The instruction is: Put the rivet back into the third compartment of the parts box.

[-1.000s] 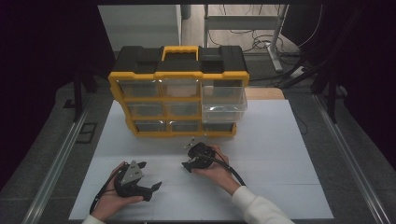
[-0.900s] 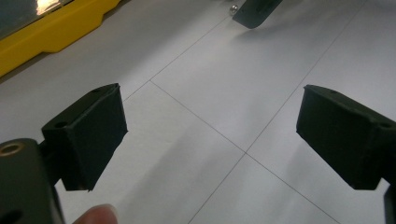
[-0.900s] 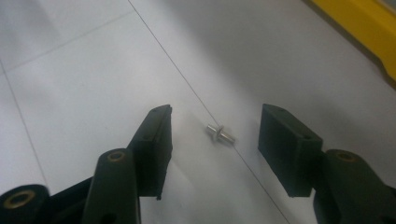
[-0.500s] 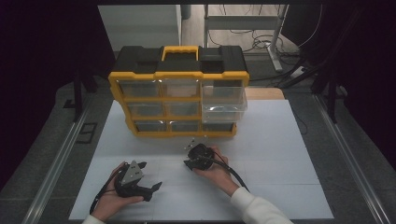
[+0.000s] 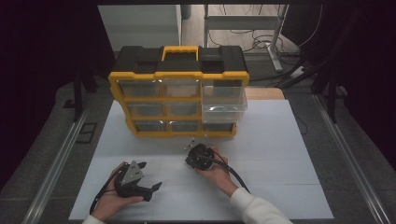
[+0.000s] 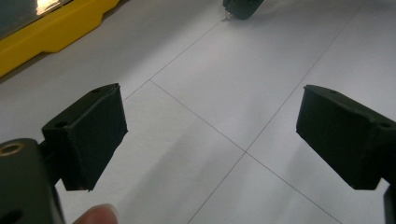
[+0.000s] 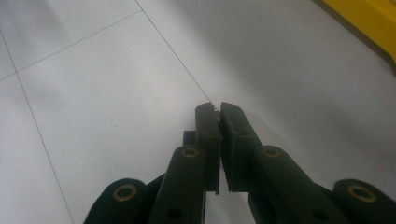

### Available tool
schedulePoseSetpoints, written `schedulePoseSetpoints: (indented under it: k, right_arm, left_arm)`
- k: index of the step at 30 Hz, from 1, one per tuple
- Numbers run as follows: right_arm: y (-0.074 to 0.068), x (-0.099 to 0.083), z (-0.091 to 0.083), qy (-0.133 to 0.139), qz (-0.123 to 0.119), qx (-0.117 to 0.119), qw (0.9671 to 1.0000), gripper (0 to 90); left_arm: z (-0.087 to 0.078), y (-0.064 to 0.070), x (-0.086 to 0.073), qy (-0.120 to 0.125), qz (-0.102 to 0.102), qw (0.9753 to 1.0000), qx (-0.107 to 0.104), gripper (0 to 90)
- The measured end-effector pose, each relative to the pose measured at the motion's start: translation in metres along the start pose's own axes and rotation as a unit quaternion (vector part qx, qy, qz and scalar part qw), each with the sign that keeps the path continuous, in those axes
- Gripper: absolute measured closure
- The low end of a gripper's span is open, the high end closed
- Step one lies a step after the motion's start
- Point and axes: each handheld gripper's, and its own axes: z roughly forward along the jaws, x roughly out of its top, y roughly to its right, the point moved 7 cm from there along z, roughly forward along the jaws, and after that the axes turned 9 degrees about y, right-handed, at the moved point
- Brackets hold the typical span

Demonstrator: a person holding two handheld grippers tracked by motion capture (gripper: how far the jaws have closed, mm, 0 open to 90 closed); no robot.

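- Right gripper [image 7: 215,108] fingers clenched on a tiny metal part [image 7: 215,107], orientation unreadable, just before the yellow organizer [image 5: 177,93].
- Left gripper [image 6: 210,135] fingers spread, ungrasping.

Black fingers [image 6: 88,135], brass-ringed screw holes, grey plate, black cables — white sleeve [image 5: 254,207]

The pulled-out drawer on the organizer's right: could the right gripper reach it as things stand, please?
Probably yes: only bare mat lies between the right gripper, shut on a small metal piece, and the pulled-out drawer, open on top.
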Motion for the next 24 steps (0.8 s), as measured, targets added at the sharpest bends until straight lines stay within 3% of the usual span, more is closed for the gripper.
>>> schedulePoseSetpoints:
  k: [10,24]
  right_arm:
    - [0.0,0.001,-0.002,0.004,0.011,0.003,0.9999,86.5]
    - [-0.007,0.022,-0.024,0.047,0.023,0.022,0.9983,86.5]
  left_arm:
    - [0.0,0.0,0.0,0.0,0.001,1.0,0.0,9.1]
    - [-0.001,0.0,0.001,0.001,0.001,1.0,0.001,9.1]
